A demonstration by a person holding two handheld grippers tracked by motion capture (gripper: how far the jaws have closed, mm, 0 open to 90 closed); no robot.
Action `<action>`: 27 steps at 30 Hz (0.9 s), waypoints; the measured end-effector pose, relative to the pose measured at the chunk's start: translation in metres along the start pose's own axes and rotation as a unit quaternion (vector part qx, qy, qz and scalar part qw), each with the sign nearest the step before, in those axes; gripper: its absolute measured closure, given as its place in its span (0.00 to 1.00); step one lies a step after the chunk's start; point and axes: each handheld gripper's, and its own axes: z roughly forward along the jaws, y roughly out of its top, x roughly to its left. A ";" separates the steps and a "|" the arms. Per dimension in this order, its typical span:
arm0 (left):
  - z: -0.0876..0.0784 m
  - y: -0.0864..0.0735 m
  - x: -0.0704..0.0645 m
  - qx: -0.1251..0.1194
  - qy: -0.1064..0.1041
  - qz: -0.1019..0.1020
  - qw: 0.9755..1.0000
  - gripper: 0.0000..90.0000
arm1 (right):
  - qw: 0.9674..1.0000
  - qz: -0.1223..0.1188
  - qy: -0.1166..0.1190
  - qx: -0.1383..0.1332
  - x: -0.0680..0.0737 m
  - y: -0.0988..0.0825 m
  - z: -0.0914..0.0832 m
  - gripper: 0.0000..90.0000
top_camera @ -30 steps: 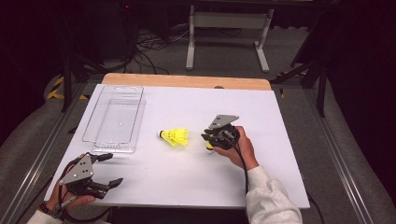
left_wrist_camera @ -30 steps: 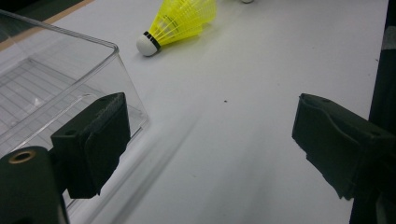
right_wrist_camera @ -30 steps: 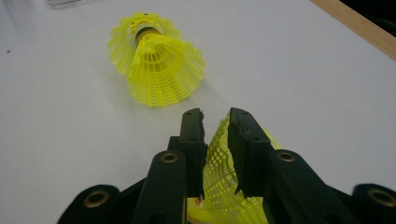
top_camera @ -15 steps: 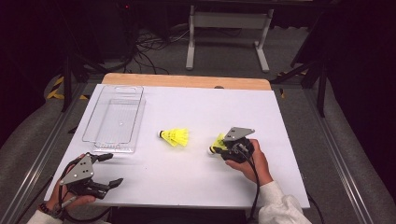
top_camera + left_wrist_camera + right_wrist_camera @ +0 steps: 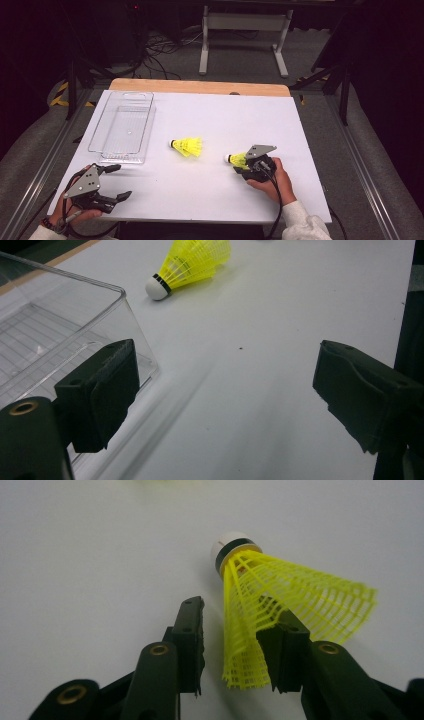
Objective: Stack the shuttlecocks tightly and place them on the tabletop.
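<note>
left tool (image 5: 235, 395) jaws wide apart over white table (image 5: 280, 315); clear tray (image 5: 60, 335) at left, yellow shuttlecock (image 5: 192, 262) ahead.

Tray (image 5: 122, 127) sits at the tabletop's (image 5: 210, 190) left, far side. One shuttlecock (image 5: 187, 146) lies mid-tabletop, right of the tray. A second shuttlecock (image 5: 237, 160) lies farther right and nearer, at the right gripper (image 5: 242, 167). Left gripper (image 5: 116, 182) sits near-left, before the tray.

free: table middle (image 5: 300, 130) | obstacles: clear tray (image 5: 121, 128), two shuttlecocks (image 5: 187, 146)
</note>
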 end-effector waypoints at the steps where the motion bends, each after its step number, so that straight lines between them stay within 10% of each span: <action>1: 0.000 0.000 0.000 0.000 -0.001 -0.001 1.000 0.14 | 1.000 -0.001 -0.003 0.001 0.000 -0.001 0.000 0.73; 14: 0.001 0.000 0.000 -0.002 -0.003 -0.001 1.000 0.14 | 1.000 -0.022 -0.022 -0.004 0.004 -0.005 0.000 0.98; 27: 0.004 0.002 0.002 -0.001 -0.007 0.003 1.000 0.14 | 0.999 -0.041 -0.032 -0.018 0.009 -0.006 -0.003 0.99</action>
